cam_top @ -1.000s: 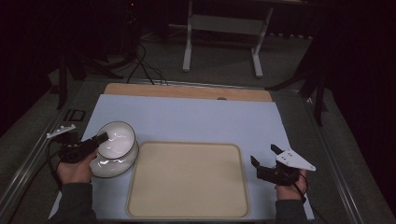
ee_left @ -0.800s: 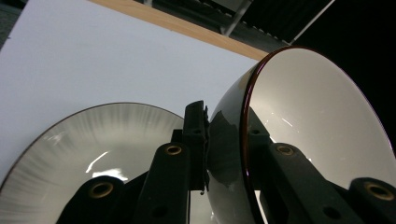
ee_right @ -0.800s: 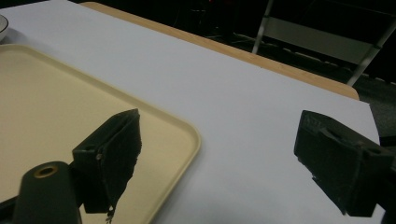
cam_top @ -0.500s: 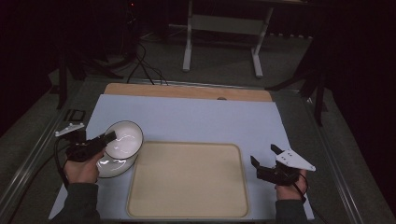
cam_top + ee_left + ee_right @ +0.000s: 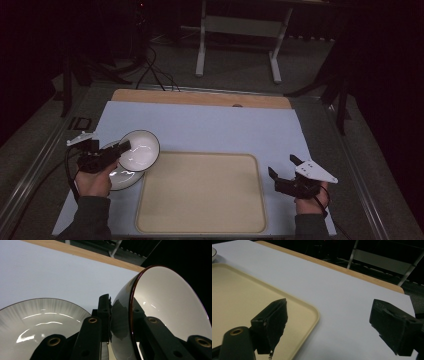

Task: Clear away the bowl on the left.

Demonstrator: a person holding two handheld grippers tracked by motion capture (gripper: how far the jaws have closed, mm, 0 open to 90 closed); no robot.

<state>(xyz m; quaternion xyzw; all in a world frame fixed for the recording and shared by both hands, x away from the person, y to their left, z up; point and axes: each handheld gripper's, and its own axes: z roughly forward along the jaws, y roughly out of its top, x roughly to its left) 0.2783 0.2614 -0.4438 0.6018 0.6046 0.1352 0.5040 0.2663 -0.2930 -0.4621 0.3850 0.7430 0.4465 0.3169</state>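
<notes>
**Left tongs clamped on the bowl's rim, right tongs apart beside the tray**

Your left gripper [image 5: 124, 146] has its jaws pinched on the rim of the white bowl [image 5: 139, 150], one jaw inside and one outside the wall. In the left gripper view that bowl [image 5: 160, 307], with its dark red edge, is tilted so that its opening faces sideways, and it is clear of the table. Under it and to the left sits a second bowl [image 5: 37, 322], white with grey streaks, resting on the pale blue mat [image 5: 220, 127]. From the high view the lifted bowl hangs partly over that second bowl [image 5: 120, 177], just beside the left edge of the beige tray [image 5: 200, 192].

Your right gripper [image 5: 283, 168] rests on the mat at the tray's right edge with its jaws wide apart and nothing between them. The right gripper view shows the tray's corner [image 5: 309, 312] near the left jaw and bare mat by the right one.
</notes>
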